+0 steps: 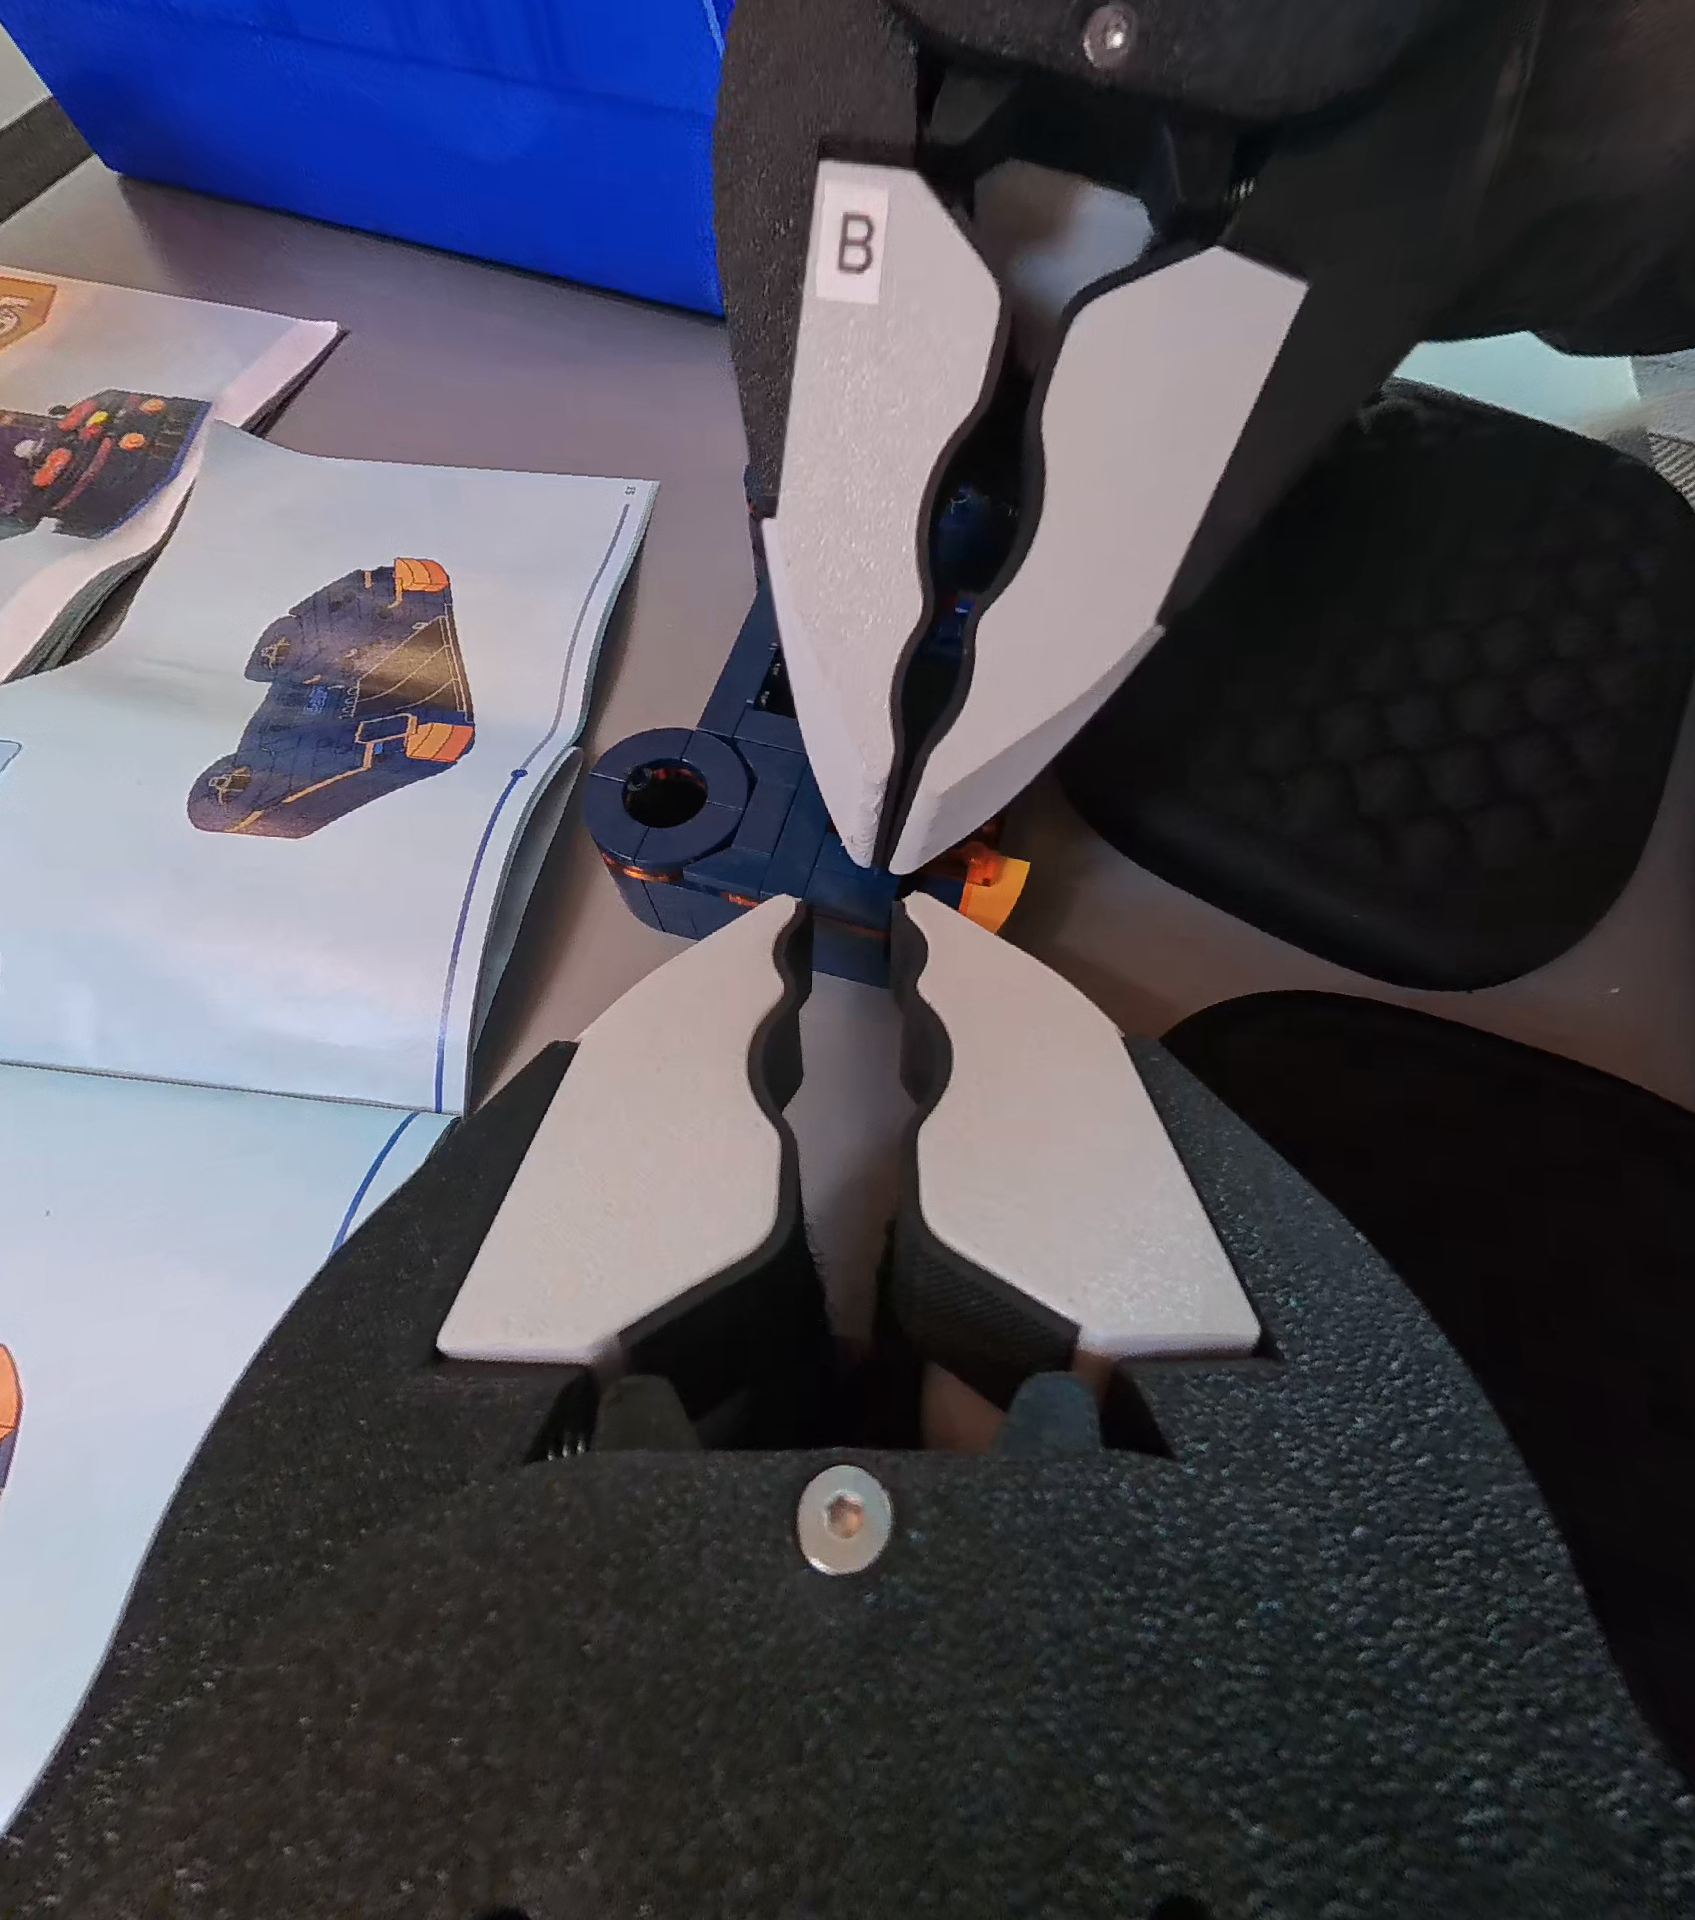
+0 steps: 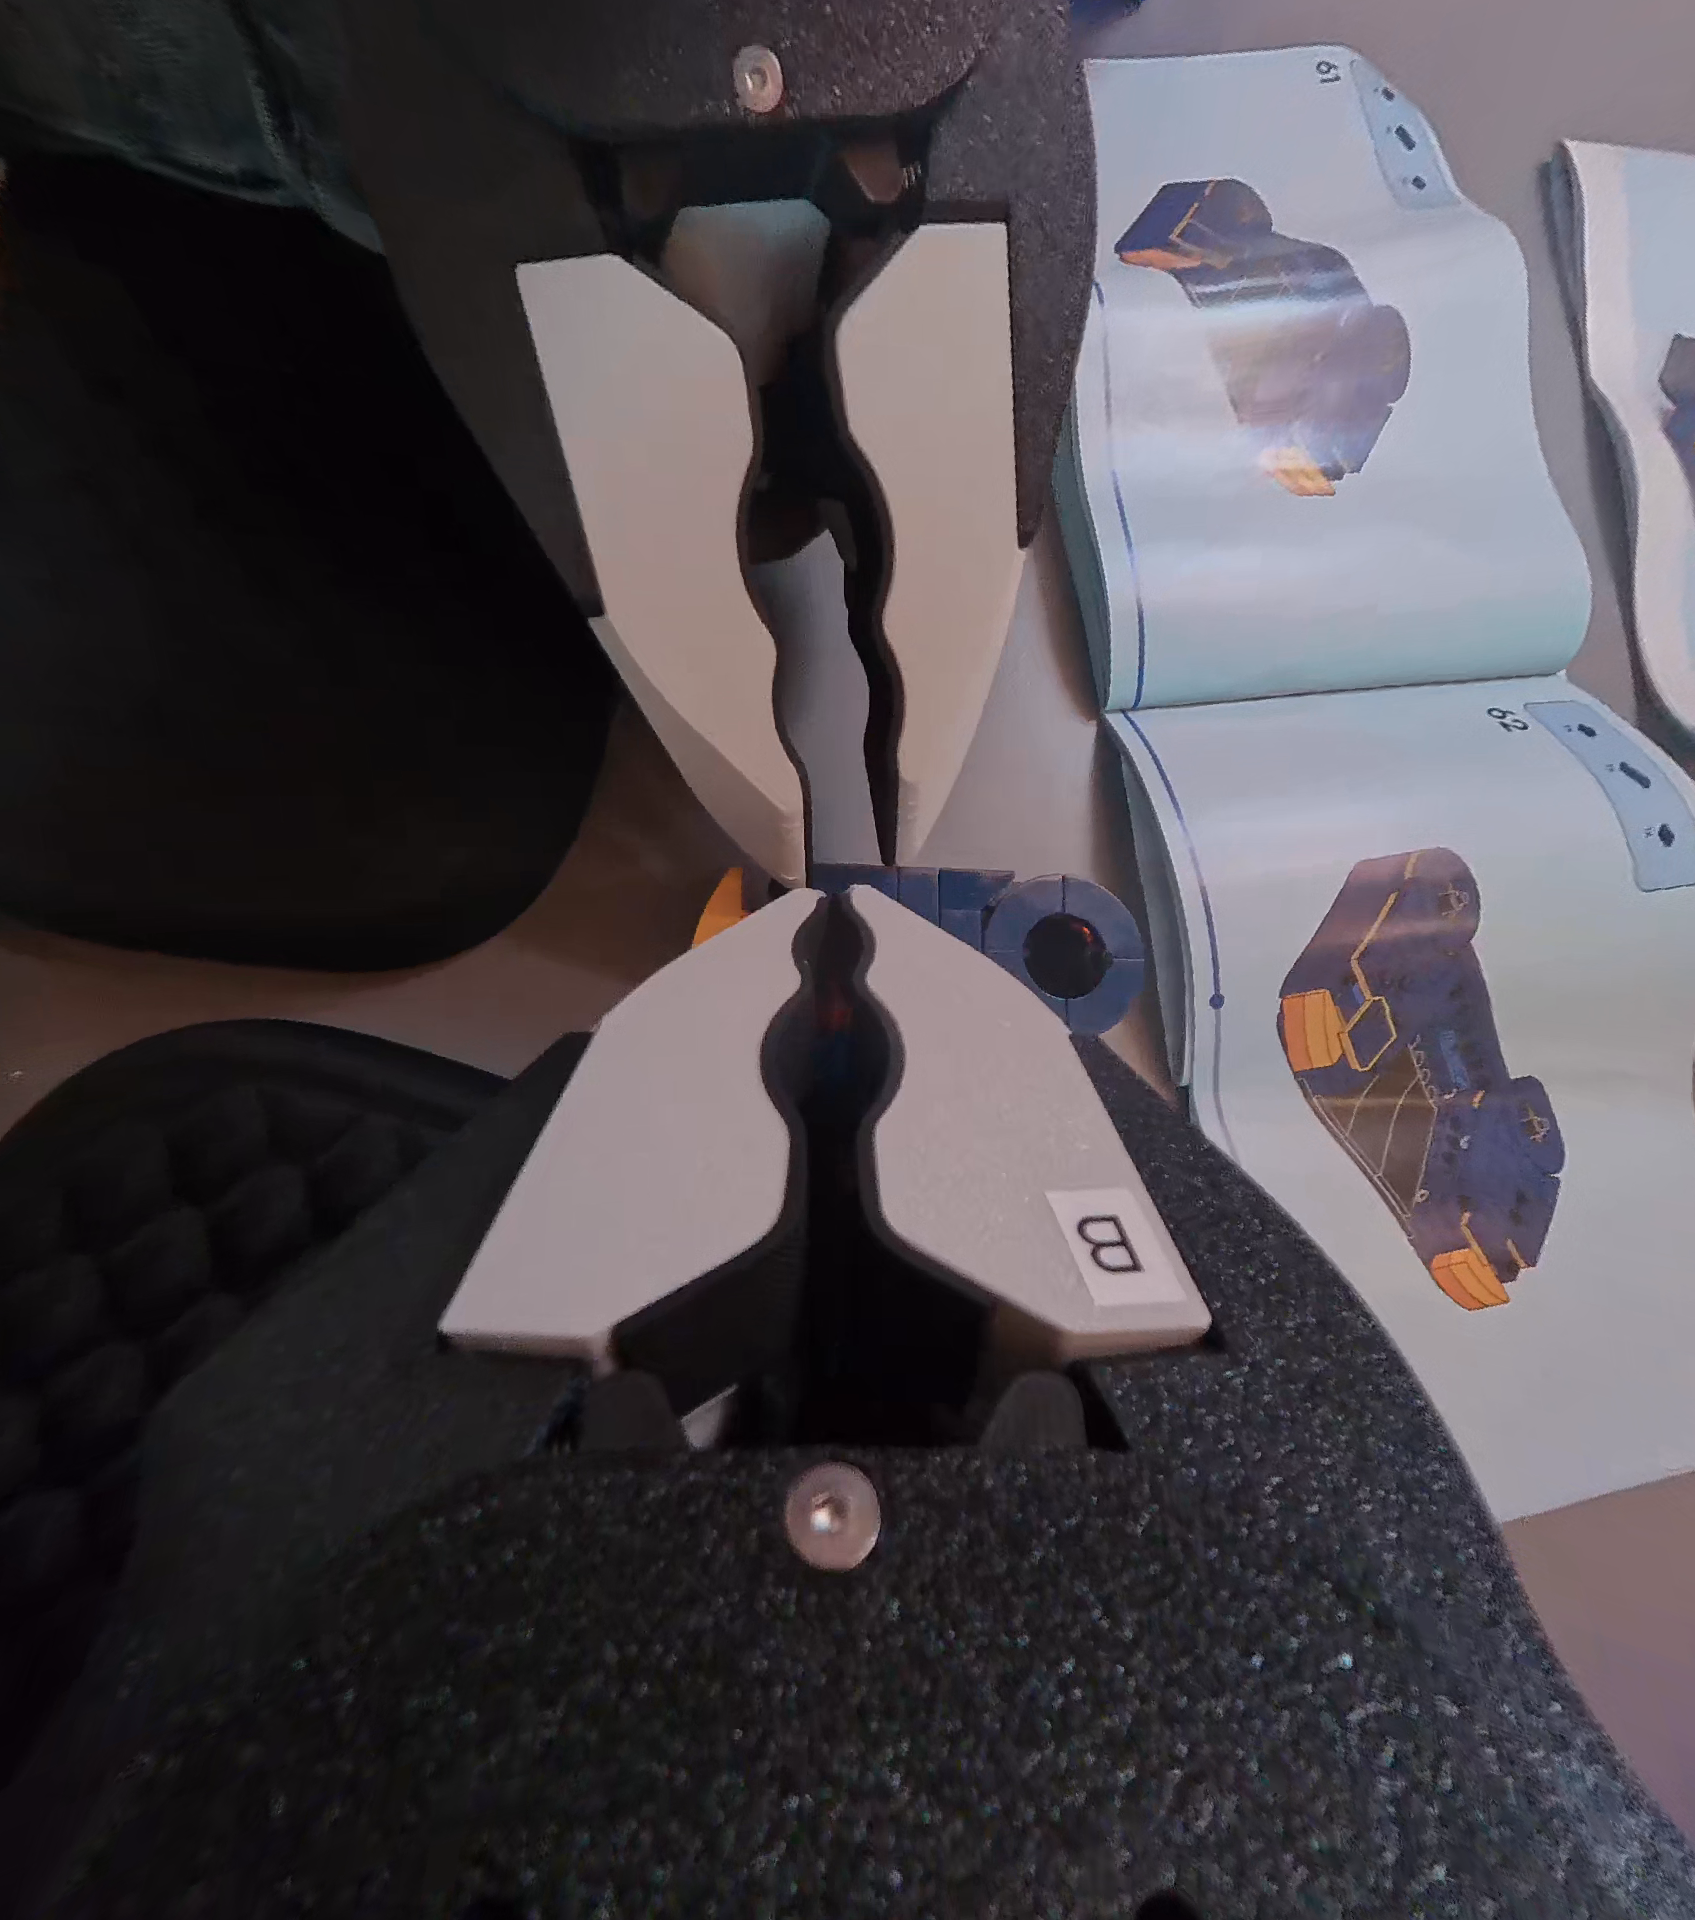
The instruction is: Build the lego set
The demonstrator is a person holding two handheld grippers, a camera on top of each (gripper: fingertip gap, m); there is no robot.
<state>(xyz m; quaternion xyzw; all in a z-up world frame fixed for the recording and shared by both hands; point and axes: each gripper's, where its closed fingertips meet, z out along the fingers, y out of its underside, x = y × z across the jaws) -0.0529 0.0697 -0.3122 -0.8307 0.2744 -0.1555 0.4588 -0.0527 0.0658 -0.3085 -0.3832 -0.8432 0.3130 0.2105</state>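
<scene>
A dark blue lego model (image 1: pixel 749 800) with a round ring at its left end and orange parts at its right lies on the grey table. My left gripper (image 1: pixel 850 920) comes in from below, its jaws narrowly apart and closed on the model's near edge. My right gripper (image 1: pixel 876 864), marked with a white letter sticker, comes down from above with its tips together on the model's top. In the right wrist view the model (image 2: pixel 968 899) lies just past my right gripper (image 2: pixel 830 900), and my left gripper (image 2: pixel 853 836) faces it from above.
An open instruction booklet (image 1: pixel 251 779) lies left of the model, and it also shows in the right wrist view (image 2: pixel 1394 1039). A second booklet (image 1: pixel 43 416) lies beyond it. A blue bin (image 1: pixel 407 125) stands at the back. A black quilted case (image 1: pixel 1394 675) lies to the right. The black quilted case (image 1: pixel 1394 675) is about equally far from each gripper, around 12 cm.
</scene>
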